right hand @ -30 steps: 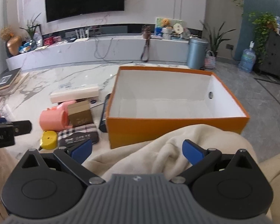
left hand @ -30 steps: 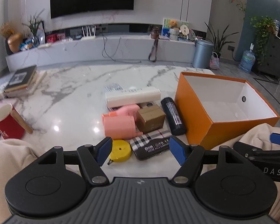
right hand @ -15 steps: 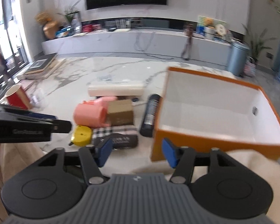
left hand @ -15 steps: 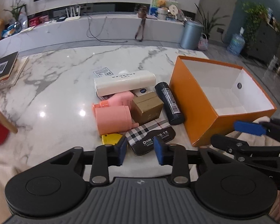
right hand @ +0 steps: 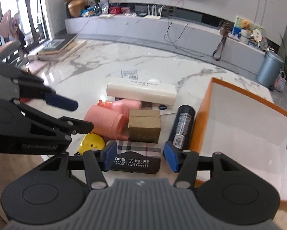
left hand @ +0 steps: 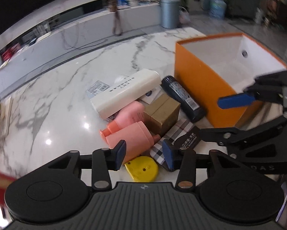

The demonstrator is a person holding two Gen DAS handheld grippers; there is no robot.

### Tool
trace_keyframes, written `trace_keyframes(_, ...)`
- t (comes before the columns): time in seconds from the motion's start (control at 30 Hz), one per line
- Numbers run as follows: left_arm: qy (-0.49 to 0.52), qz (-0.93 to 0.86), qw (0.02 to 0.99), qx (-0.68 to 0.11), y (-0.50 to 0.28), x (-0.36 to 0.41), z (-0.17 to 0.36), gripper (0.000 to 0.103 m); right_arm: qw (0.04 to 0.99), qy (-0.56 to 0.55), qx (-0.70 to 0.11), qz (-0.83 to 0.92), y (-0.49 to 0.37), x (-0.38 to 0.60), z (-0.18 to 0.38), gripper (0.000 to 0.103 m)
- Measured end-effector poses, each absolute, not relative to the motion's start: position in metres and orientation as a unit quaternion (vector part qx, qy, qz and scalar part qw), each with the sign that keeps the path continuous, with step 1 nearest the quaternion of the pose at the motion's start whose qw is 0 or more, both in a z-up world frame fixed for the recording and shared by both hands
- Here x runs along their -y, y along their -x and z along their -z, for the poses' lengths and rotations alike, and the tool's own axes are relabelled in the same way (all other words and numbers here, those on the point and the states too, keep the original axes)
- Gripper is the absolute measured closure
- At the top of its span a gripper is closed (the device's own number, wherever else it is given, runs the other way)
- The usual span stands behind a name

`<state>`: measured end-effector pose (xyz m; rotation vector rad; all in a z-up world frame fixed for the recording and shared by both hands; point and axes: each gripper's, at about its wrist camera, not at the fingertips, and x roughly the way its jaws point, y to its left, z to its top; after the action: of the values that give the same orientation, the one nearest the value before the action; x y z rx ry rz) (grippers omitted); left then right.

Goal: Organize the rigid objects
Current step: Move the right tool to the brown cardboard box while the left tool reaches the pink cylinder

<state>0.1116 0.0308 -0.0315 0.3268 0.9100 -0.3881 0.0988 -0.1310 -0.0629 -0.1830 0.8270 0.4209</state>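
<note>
Orange box [right hand: 204, 115] sits right of frame on the marble table [right hand: 97, 65], clutter pile just left of it. My right gripper [right hand: 139, 156] is spread open around the plaid case [right hand: 138, 153] at lower centre; my left gripper [left hand: 144, 154] hangs open over the yellow tape measure [left hand: 142, 169].

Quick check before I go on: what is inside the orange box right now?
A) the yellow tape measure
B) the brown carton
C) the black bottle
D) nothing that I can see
D: the orange box shows only bare white walls and floor; the black bottle, yellow tape measure and brown carton all lie on the table outside it.
</note>
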Motion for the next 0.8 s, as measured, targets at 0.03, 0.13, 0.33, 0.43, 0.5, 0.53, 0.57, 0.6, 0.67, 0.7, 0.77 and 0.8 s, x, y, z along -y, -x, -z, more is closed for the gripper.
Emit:
trace_keyframes(0.03, -0.171, 0.201, 0.861, -0.435, -0.115, -0.031, 0.034, 0.049, 0.887, 0.092, -0.403, -0.205, -0.104, 0.128, 0.066, 0.047)
trace_keyframes(0.13, -0.208, 0.223, 0.845, -0.440, -0.125, -0.030, 0.043, 0.049, 0.878, 0.102, -0.418, -0.211, -0.115, 0.122, 0.075, 0.047)
trace_keyframes(0.33, -0.249, 0.255, 0.821, -0.445, -0.145, -0.030, 0.059, 0.049, 0.864, 0.112, -0.440, -0.218, -0.136, 0.112, 0.091, 0.046)
trace_keyframes(0.43, -0.261, 0.269, 0.810, -0.451, -0.155, -0.029, 0.065, 0.049, 0.859, 0.118, -0.447, -0.219, -0.147, 0.109, 0.097, 0.046)
trace_keyframes(0.5, -0.282, 0.288, 0.800, -0.445, -0.159, -0.027, 0.068, 0.045, 0.857, 0.121, -0.449, -0.220, -0.154, 0.108, 0.099, 0.042)
trace_keyframes(0.53, -0.297, 0.296, 0.794, -0.440, -0.159, -0.025, 0.069, 0.039, 0.856, 0.123, -0.449, -0.223, -0.157, 0.107, 0.099, 0.039)
trace_keyframes(0.57, -0.312, 0.306, 0.786, -0.437, -0.161, -0.024, 0.071, 0.037, 0.855, 0.124, -0.450, -0.226, -0.161, 0.105, 0.100, 0.036)
trace_keyframes(0.6, -0.324, 0.316, 0.778, -0.436, -0.162, -0.023, 0.073, 0.036, 0.853, 0.125, -0.452, -0.229, -0.165, 0.104, 0.100, 0.032)
trace_keyframes(0.67, -0.339, 0.332, 0.765, -0.436, -0.166, -0.023, 0.076, 0.036, 0.851, 0.126, -0.454, -0.231, -0.172, 0.101, 0.100, 0.029)
trace_keyframes(0.7, -0.343, 0.339, 0.758, -0.439, -0.169, -0.022, 0.078, 0.036, 0.851, 0.127, -0.454, -0.231, -0.176, 0.100, 0.100, 0.029)
trace_keyframes(0.77, -0.352, 0.345, 0.748, -0.444, -0.175, -0.021, 0.084, 0.036, 0.850, 0.124, -0.459, -0.229, -0.183, 0.100, 0.102, 0.029)
trace_keyframes(0.8, -0.355, 0.344, 0.745, -0.447, -0.178, -0.020, 0.087, 0.034, 0.848, 0.121, -0.464, -0.227, -0.187, 0.100, 0.103, 0.029)
